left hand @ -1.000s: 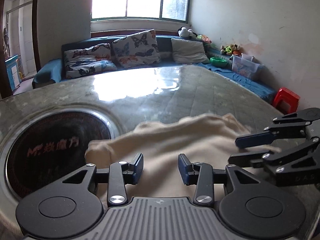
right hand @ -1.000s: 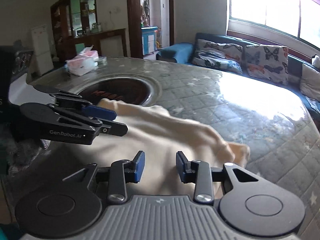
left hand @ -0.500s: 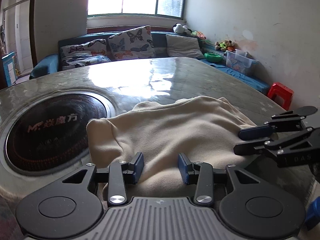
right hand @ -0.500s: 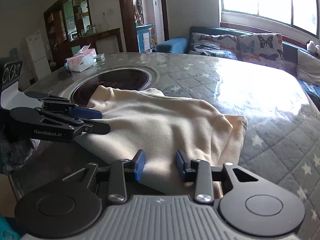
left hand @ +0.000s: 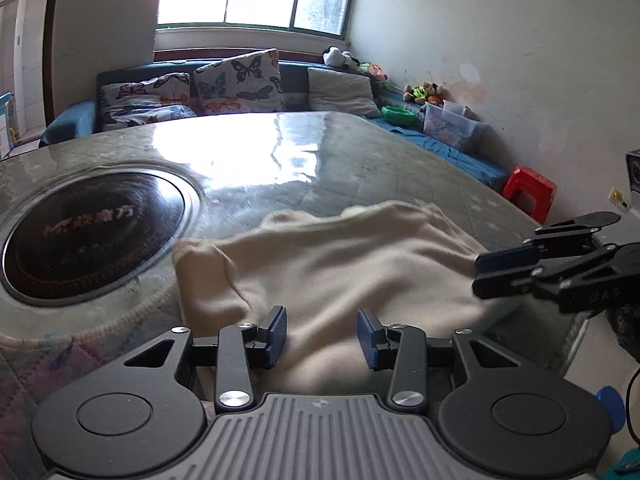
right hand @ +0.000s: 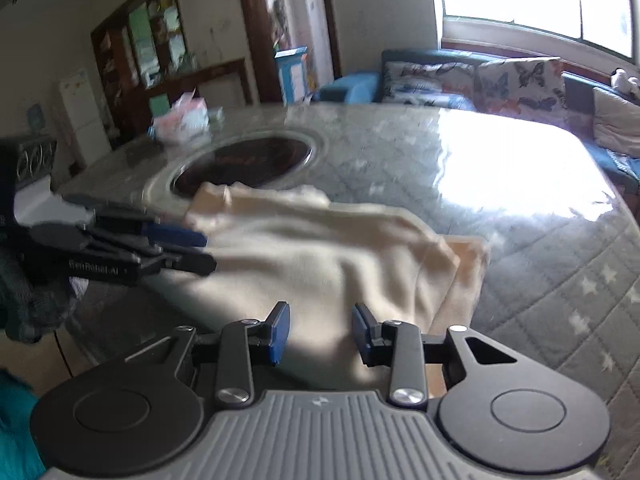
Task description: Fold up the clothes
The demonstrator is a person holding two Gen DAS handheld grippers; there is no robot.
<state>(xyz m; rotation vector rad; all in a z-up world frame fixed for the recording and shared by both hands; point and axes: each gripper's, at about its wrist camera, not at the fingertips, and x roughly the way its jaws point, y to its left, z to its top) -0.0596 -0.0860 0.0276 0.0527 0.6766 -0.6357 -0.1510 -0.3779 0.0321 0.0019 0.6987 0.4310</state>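
Observation:
A cream folded garment [left hand: 340,264] lies on the grey quilted table near its front edge; it also shows in the right wrist view [right hand: 320,252]. My left gripper [left hand: 322,334] is open and empty, its fingers just above the garment's near edge. My right gripper [right hand: 320,334] is open and empty over the garment's near right part. The right gripper shows from the side in the left wrist view [left hand: 520,276], at the garment's right edge. The left gripper shows in the right wrist view [right hand: 176,248], at the garment's left edge.
A round dark cooktop [left hand: 88,236] is set in the table left of the garment. A tissue pack [right hand: 182,118] lies at the table's far left. A sofa with butterfly cushions [left hand: 236,84] and a red stool [left hand: 530,194] stand beyond the table.
Both grippers have stayed open and pulled back slightly toward the table's near edge. The garment lies flat where it was half a second ago.

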